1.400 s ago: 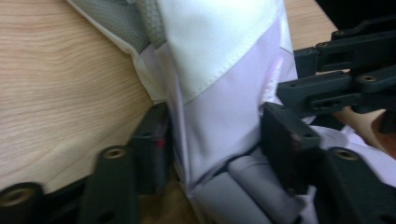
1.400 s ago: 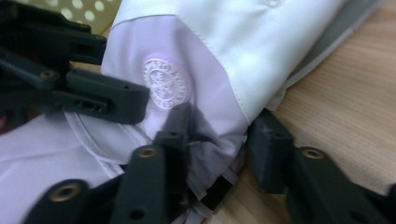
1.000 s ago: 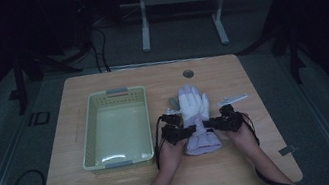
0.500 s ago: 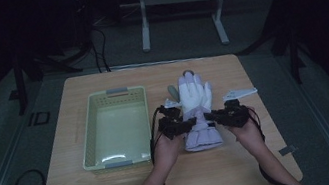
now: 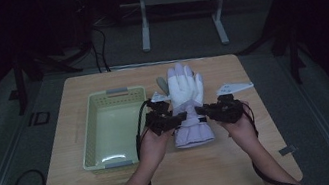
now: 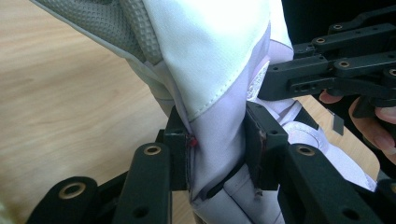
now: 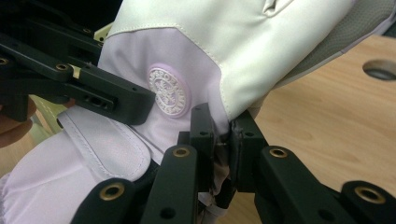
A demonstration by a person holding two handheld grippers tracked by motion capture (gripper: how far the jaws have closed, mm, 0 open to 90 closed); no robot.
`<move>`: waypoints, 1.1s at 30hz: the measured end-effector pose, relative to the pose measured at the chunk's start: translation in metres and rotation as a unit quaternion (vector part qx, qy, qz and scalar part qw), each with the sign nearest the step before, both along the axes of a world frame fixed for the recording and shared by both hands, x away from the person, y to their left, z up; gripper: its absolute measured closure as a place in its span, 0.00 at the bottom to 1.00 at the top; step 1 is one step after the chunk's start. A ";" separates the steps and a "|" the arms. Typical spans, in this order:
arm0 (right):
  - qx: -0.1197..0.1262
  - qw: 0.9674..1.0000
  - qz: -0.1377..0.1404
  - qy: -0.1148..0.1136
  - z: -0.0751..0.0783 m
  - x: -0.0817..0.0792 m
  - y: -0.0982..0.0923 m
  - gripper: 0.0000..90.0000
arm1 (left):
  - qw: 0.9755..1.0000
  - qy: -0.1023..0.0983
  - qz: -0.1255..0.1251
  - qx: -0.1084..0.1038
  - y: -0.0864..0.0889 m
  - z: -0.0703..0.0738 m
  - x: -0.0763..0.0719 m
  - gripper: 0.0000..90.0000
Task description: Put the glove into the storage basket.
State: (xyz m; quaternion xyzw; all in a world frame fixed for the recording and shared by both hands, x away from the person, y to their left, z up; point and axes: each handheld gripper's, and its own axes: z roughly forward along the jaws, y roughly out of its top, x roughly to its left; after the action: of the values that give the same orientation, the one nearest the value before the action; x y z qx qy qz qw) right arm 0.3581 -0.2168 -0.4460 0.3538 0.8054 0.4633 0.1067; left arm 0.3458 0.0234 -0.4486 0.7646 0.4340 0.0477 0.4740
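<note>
1. While I hold it from both sides, the glove hangs between my two hands over the middle of the surface, fingers pointing away from me and cuff toward me.
2. It is white across the back, pale lilac at the wrist and cuff, with grey textured patches on the fingers and a round embossed badge near the wrist.
3. My left hand-held gripper is clamped on the glove's left edge; in the left gripper view the two pads pinch a fold of lilac fabric just below the white seam.
4. My right hand-held gripper is clamped on the opposite edge; in the right gripper view its jaws stand nearly together with a thin bunch of fabric caught between them, just beside the badge.
5. Each gripper view also catches the other hand-held gripper, a black linkage lying against the glove.
6. To the left of the glove, a pale green basket sits on the surface, near my left hand.
7. A white, paper-like piece lies on the surface to the right, just beyond my right hand.
8. A round hole shows in the wooden top past the glove's fingers.
</note>
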 end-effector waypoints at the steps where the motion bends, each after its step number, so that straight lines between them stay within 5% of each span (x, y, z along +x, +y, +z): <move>1: 0.000 1.000 0.001 -0.002 0.002 0.000 0.003 0.91 | 1.000 -0.001 0.000 0.002 0.003 0.002 0.000 0.74; 16: -0.002 1.000 0.021 -0.009 0.020 0.008 0.052 0.91 | 1.000 0.003 0.004 0.015 0.052 0.021 0.003 0.74; 33: 0.013 0.999 0.032 0.005 0.004 0.015 0.123 0.91 | 1.000 0.010 0.014 0.022 0.124 0.008 0.003 0.74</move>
State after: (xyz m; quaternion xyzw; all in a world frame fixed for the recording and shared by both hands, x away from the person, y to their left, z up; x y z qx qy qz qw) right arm 0.3726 -0.0941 -0.4420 0.3316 0.8109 0.4749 0.0832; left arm 0.3489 0.1473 -0.4407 0.7690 0.4484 0.0560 0.4521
